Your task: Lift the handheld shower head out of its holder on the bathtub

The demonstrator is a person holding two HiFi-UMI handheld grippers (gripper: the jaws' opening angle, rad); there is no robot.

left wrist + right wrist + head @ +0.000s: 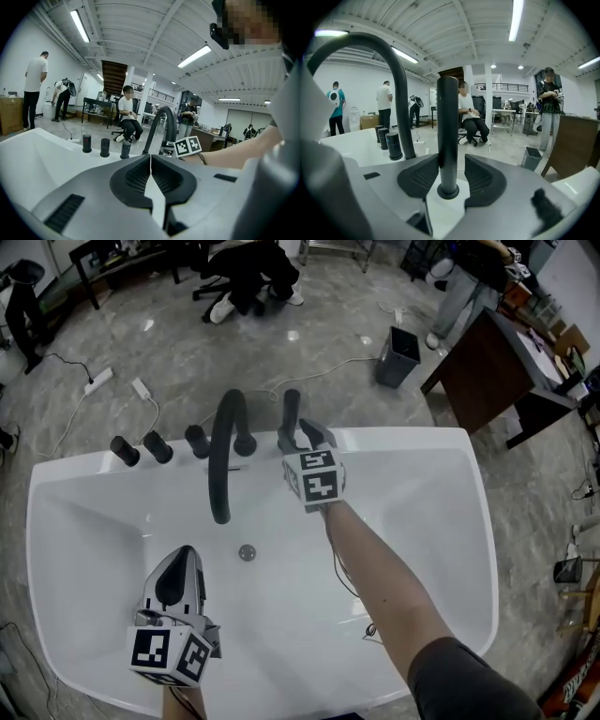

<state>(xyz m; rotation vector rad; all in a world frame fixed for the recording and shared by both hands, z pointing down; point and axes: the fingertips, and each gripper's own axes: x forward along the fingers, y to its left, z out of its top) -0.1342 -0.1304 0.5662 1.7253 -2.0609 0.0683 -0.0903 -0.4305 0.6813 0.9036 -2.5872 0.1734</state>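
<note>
While left claw [150, 161] rests closed, empty, right claw [451, 161] straddles the shower head [447, 117], part-open, holder [448, 191] half-hidden.

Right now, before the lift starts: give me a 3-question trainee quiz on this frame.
1. True or false: the left gripper has its jaws apart.
2. What stands between the jaws of the right gripper? A) a curved pipe B) the handheld shower head C) a cable
3. In the head view, how many black knobs stand on the bathtub rim to the left of the spout?

Key: 1 false, they are together with nothing between them. 2 B, the jaws straddle it, with a gap on one side, and it sits upright in its holder. 3 three.
</note>
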